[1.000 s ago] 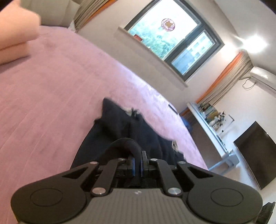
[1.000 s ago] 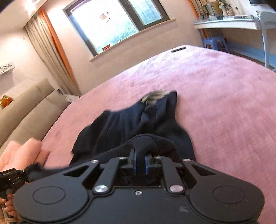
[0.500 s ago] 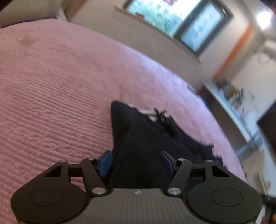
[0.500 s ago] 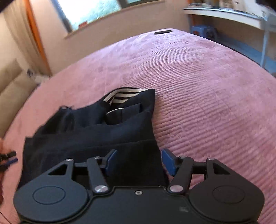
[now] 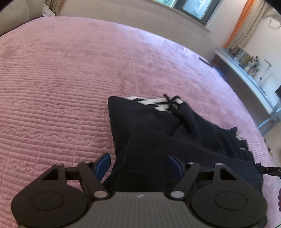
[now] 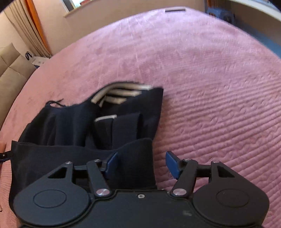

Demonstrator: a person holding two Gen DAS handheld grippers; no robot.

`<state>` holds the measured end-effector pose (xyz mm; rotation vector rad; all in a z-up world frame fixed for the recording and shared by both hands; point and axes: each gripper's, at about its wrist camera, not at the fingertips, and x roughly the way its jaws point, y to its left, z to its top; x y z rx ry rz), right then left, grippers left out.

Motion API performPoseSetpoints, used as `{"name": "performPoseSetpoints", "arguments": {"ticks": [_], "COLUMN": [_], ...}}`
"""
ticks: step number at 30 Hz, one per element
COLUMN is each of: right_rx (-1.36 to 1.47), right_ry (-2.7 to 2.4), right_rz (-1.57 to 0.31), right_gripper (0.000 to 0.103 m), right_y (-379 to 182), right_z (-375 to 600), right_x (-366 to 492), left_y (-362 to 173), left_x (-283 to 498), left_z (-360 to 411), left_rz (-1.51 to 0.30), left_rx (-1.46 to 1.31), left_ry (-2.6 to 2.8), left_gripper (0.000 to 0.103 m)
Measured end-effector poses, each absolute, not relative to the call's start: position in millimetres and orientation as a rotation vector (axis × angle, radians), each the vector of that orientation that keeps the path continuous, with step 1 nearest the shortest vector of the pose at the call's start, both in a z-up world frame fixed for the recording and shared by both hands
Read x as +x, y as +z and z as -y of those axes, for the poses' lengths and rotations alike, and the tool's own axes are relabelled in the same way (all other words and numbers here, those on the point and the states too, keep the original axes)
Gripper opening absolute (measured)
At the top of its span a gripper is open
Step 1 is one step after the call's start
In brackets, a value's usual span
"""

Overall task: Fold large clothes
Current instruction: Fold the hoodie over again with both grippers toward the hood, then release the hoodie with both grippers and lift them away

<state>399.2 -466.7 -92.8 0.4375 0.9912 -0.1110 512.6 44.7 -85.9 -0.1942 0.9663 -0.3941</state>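
A dark navy garment (image 5: 158, 133) lies partly folded on the pink quilted bed (image 5: 61, 84), its striped white lining and drawstring at the far end. My left gripper (image 5: 139, 164) is open, its jaws wide apart over the garment's near left edge, holding nothing. In the right wrist view the garment (image 6: 87, 126) shows its folded near edge and striped lining. My right gripper (image 6: 142, 162) is open over the garment's near right corner, with cloth lying between the blue pads (image 6: 173, 164) but not clamped.
The bed (image 6: 219, 87) spreads wide beyond the garment on all sides. A window wall lies behind it. A desk with books (image 5: 245, 61) stands at the right. A beige sofa (image 6: 10, 70) stands at the left. A small dark object (image 6: 174, 9) lies at the bed's far edge.
Both grippers were shut on the garment's edge and holding it up a second ago. They lowered it onto the bed, folding it over, and opened. The garment now lies flat.
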Motion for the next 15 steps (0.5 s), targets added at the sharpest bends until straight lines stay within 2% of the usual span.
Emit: {"name": "performPoseSetpoints", "arguments": {"ticks": [1, 2, 3, 4, 5, 8, 15], "right_rx": [0.439, 0.435, 0.413, 0.379, 0.340, 0.238, 0.004], "right_ry": [-0.102, -0.075, -0.065, -0.073, -0.066, -0.059, -0.094], "right_rz": [-0.983, -0.957, -0.929, -0.901, -0.884, -0.850, -0.748], "right_gripper": [0.057, 0.033, 0.027, 0.022, 0.016, 0.014, 0.011], "right_y": [-94, -93, -89, -84, -80, -66, -13], "right_z": [464, 459, 453, 446, 438, 416, 378], "right_x": [400, 398, 396, 392, 388, 371, 338], "left_y": [-89, -92, -93, -94, -93, -89, -61], "left_x": [516, 519, 522, 523, 525, 520, 489], "left_z": [-42, -40, -37, -34, -31, -26, -55], "left_rz": [-0.973, -0.978, -0.973, -0.962, -0.954, -0.928, -0.835], "left_rx": [-0.194, -0.194, -0.191, -0.187, -0.173, -0.142, -0.356], "left_ry": [-0.398, -0.399, -0.402, -0.410, -0.412, -0.409, -0.415], "left_gripper": [0.075, 0.071, 0.065, 0.041, 0.025, 0.017, 0.006]}}
